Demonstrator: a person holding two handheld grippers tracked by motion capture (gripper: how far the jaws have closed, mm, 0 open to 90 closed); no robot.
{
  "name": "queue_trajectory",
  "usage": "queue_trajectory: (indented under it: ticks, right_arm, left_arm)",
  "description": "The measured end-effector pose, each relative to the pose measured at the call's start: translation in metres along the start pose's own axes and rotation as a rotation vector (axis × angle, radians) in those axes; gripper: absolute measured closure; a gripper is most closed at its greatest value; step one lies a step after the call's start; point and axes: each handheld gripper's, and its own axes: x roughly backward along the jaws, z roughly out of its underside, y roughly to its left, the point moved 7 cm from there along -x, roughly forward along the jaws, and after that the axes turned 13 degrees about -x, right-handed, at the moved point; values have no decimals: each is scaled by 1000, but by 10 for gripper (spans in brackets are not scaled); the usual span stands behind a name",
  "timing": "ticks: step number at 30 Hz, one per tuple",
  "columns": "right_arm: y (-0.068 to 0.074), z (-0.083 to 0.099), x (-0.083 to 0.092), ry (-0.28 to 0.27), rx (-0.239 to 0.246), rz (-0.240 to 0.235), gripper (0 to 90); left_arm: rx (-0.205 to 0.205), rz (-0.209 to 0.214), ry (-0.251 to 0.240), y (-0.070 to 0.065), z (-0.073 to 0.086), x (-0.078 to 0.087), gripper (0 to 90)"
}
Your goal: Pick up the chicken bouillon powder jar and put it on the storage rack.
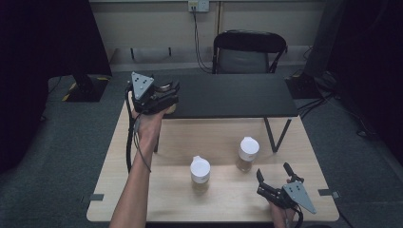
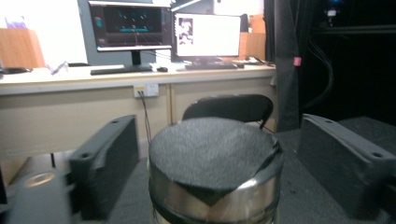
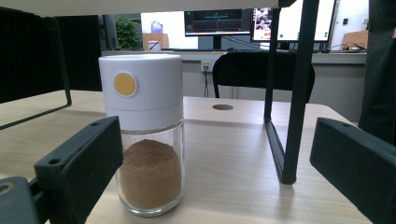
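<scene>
A steel-rimmed jar with a black lid (image 2: pixel 212 163) stands on the left end of the black raised shelf (image 1: pixel 228 95). My left gripper (image 2: pixel 217 123) sits around it with a jaw on either side and a gap on each side, so it is open; from above, the left gripper (image 1: pixel 164 97) covers most of that jar (image 1: pixel 165 87). My right gripper (image 1: pixel 274 173) rests open near the table's front right. Just ahead of the right gripper (image 3: pixel 217 126), towards its left jaw, stands a white-lidded glass jar of brown powder (image 3: pixel 144 140), untouched.
A second white-lidded jar (image 1: pixel 200 173) stands on the wooden table (image 1: pixel 142 190) left of the first (image 1: pixel 247 154). The shelf's black leg (image 3: pixel 285 116) rises just right of that jar. A black chair (image 1: pixel 249 50) stands behind the shelf.
</scene>
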Motion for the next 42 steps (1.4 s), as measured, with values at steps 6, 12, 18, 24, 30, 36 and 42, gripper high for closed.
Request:
queue_trajectory:
  ticks: [6,12,18,24,30,36,42]
  right_arm:
    - [0,0,0,0,0,1,16]
    - [0,0,0,-1,0,1,16]
    - [0,0,0,-2,0,3,16]
    - [0,0,0,-1,1,4,16]
    - [0,0,0,-1,0,3,16]
    - [0,0,0,-1,0,3,16]
    - [0,0,0,0,-1,1,16]
  left_arm:
    - [4,-28,-17,0,-6,2,14]
    - [4,-22,-44,-1,-10,5,0]
    - [8,-37,-35,-4,-8,8,0]
    - [1,-30,-57,-6,-11,14,0]
    - [24,-20,-47,-7,-9,21,0]
    - [25,-26,-67,-12,-10,30,1]
    - [32,-37,-69,-15,-8,39,1]
